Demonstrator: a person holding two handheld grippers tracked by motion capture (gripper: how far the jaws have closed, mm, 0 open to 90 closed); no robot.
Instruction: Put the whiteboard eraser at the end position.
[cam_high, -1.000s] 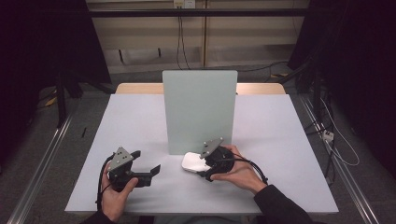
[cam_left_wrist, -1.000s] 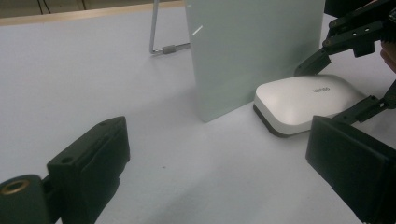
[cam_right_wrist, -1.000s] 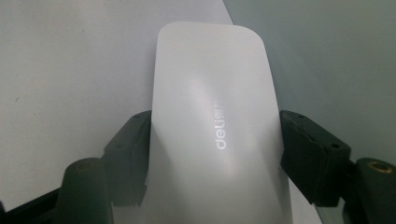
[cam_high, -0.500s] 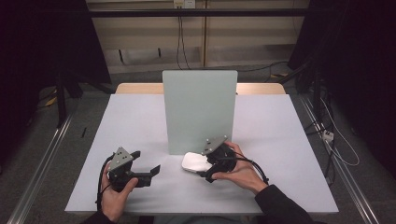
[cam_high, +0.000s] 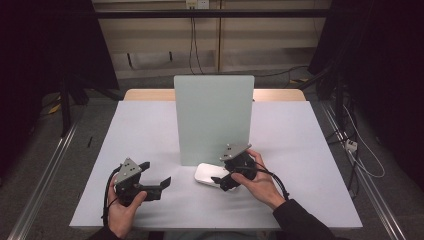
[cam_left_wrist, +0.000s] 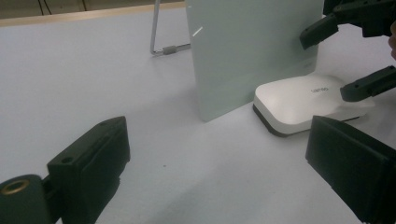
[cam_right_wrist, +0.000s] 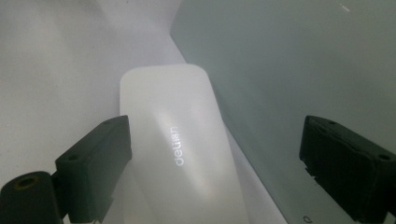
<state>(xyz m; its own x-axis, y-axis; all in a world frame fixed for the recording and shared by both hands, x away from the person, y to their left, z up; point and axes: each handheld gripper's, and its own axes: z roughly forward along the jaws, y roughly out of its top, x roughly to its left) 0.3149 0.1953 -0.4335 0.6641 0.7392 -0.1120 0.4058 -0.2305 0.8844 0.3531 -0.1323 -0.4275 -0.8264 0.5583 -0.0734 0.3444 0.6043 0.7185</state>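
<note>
A flat white device (cam_high: 206, 174) with rounded corners and a dark underside lies on the table at the foot of an upright pale green panel (cam_high: 214, 117). My right gripper (cam_high: 223, 178) is open, its jaws standing either side of the device's near end without touching it. In the right gripper view the device (cam_right_wrist: 182, 154) runs lengthwise between the jaws, grey lettering on top, with the panel (cam_right_wrist: 303, 60) to the right. My left gripper (cam_high: 161, 187) is open and holds nothing, left of the device. Its view shows the device (cam_left_wrist: 299, 100) and the right gripper (cam_left_wrist: 346, 58) beyond.
The table (cam_high: 135, 130) is pale grey. Behind the panel (cam_left_wrist: 252, 46) a bent metal wire prop (cam_left_wrist: 161, 43) rests on the surface. Rails and cables run along the floor on both sides of the table.
The right hand has shifted its gripper slightly over the white device. The left gripper and the device have stayed where they were.
</note>
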